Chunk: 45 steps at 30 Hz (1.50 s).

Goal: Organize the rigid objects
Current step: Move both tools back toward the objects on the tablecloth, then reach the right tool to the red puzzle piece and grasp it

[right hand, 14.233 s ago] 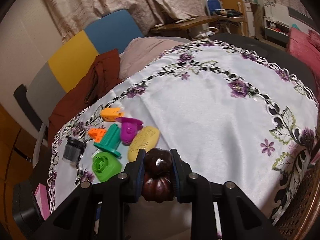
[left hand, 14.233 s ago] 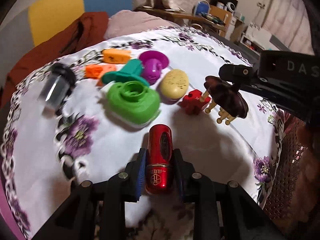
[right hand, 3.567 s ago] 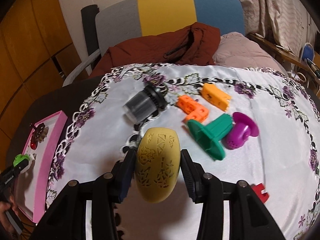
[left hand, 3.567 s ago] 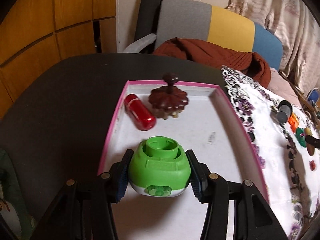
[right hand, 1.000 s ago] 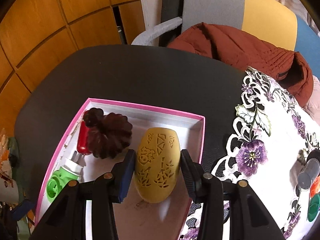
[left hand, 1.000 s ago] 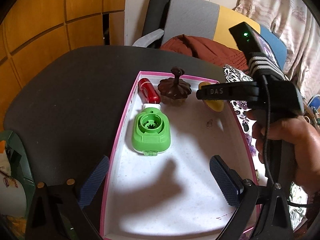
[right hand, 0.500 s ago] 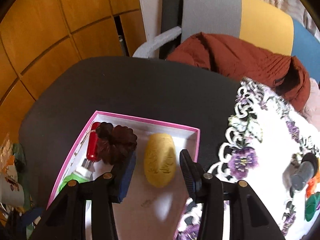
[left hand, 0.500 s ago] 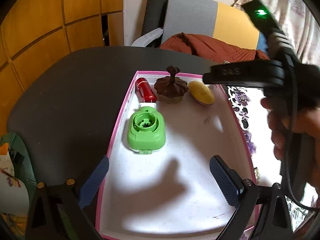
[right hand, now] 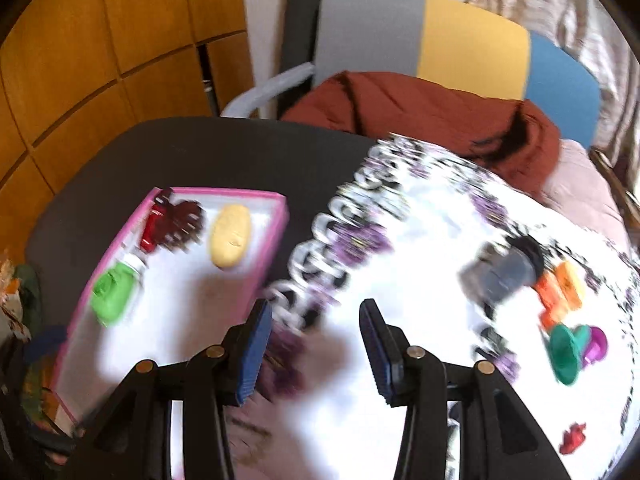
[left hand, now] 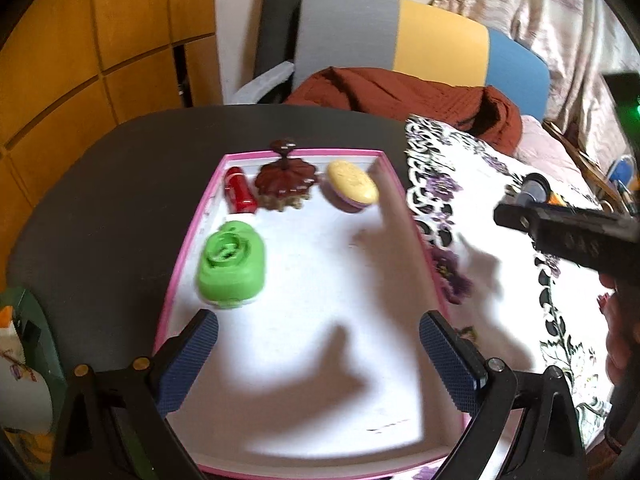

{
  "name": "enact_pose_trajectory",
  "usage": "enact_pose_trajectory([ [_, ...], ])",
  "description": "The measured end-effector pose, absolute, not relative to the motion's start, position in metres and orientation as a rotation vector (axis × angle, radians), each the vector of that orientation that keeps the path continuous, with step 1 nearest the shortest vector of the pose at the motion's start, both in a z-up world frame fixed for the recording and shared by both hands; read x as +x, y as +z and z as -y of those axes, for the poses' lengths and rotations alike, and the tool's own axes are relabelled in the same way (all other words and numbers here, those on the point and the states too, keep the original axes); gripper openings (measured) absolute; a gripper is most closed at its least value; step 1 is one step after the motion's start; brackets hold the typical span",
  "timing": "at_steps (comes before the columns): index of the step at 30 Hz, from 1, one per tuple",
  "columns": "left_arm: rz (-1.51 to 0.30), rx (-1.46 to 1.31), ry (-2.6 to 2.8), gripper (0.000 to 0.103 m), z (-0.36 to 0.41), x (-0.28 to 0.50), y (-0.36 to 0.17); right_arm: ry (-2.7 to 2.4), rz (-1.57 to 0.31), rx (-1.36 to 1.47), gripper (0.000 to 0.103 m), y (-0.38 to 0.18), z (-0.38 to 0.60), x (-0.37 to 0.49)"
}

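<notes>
A pink-rimmed white tray point(left hand: 400, 192) sits on the dark table and holds a red tube point(left hand: 239, 194), a dark brown scalloped piece point(left hand: 285, 178), a yellow oval point(left hand: 353, 187) and a green piece point(left hand: 232, 260). My left gripper point(left hand: 316, 356) is wide open and empty over the tray's near half. My right gripper point(right hand: 316, 354) is open and empty above the floral cloth point(right hand: 420, 260), right of the tray point(right hand: 276, 224). On the cloth lie a grey cylinder point(right hand: 504, 270), orange blocks point(right hand: 558, 288), a teal piece point(right hand: 564, 354), a purple piece point(right hand: 596, 346) and a red piece point(right hand: 572, 438).
A chair with a grey, yellow and blue back point(left hand: 400, 36) holds a rust-brown jacket point(left hand: 400, 92) behind the table. Wooden panels point(left hand: 100, 40) line the left wall. The right gripper's body point(left hand: 568, 232) crosses the left wrist view at the right.
My right gripper has drawn away from the tray to the right, over the cloth, leaving the yellow oval lying in the tray. My left gripper stays open over the tray.
</notes>
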<state>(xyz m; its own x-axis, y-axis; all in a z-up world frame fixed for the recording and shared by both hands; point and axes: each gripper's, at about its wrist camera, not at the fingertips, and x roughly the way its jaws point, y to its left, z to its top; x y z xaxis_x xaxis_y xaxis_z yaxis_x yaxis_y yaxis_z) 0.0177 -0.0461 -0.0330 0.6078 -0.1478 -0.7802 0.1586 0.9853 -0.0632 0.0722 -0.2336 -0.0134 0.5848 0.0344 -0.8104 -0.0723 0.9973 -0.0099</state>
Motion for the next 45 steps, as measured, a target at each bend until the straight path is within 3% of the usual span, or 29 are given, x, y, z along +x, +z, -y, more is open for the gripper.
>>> enact_pose_trajectory([
  [13,-0.893,0.118,-0.302,0.101,0.111,-0.002,-0.025,-0.17,-1.026,0.088,0.046,-0.033,0.354,0.009],
  [28,-0.898,0.116,-0.488,0.103,0.163,-0.029,-0.023,-0.566,-0.938,0.46,0.046,-0.033,0.511,-0.062],
  [45,-0.889,0.196,-0.523,0.103,0.184,-0.042,-0.027,-0.53,-1.045,0.519,0.046,-0.063,0.523,-0.036],
])
